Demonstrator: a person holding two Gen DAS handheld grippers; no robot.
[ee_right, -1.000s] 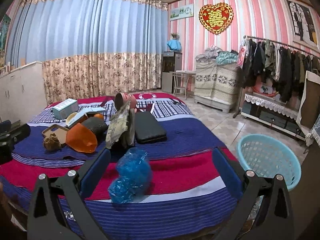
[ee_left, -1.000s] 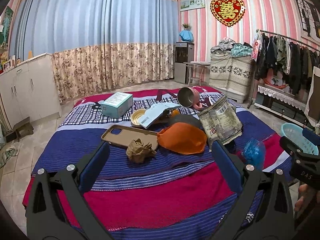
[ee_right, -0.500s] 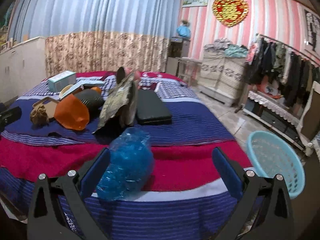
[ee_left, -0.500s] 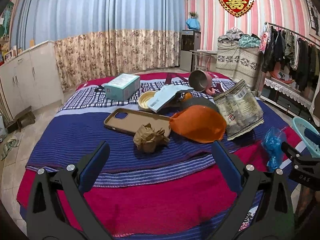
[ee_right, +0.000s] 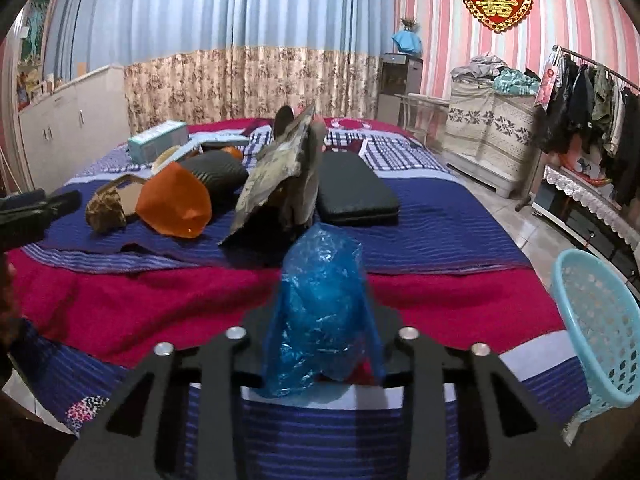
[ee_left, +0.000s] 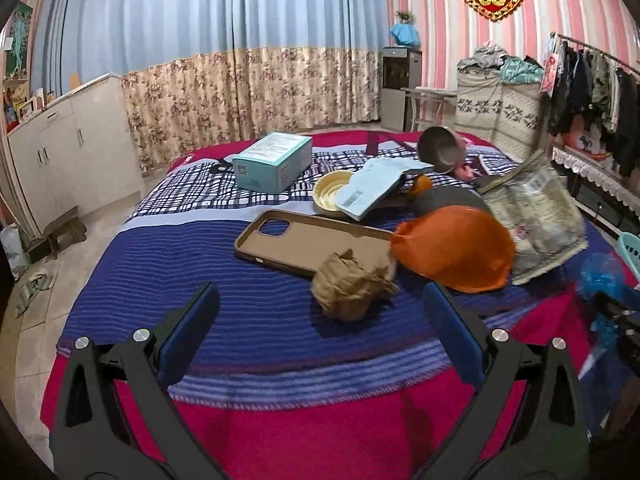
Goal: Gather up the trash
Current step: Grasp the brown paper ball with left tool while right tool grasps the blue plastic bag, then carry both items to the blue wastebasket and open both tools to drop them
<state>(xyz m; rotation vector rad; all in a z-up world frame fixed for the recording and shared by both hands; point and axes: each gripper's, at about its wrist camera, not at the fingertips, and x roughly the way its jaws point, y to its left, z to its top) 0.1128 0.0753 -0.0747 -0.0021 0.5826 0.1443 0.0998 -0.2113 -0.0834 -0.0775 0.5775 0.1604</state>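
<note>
Blue plastic bag: was clamped between the pads of the right gripper, whose jaws had just been closing on it; it was held at the near edge of the bed, over the red band of the blanket.
Bag handling: was judged featherlight, limp and slippery; the film was squeezed thin, so a hold on the bunched middle was judged safer than one on a loose flap.
Left gripper: was held wide apart with nothing between its pads, near the bed's front edge.
Crumpled brown paper: was seen just beyond the left gripper on the bed's blue stripes, touching the phone case; it was judged light, springy and easy to crush, best pinched across its bulk.
Orange wrapper: was laid beside the paper, farther in on the bed; thin and soft, it seemed.
Foil pouch: was propped behind the wrapper, stiff and crinkly by its look.
Light-blue basket: was seen off the bed's right side on the floor, a likely place for the trash.
</note>
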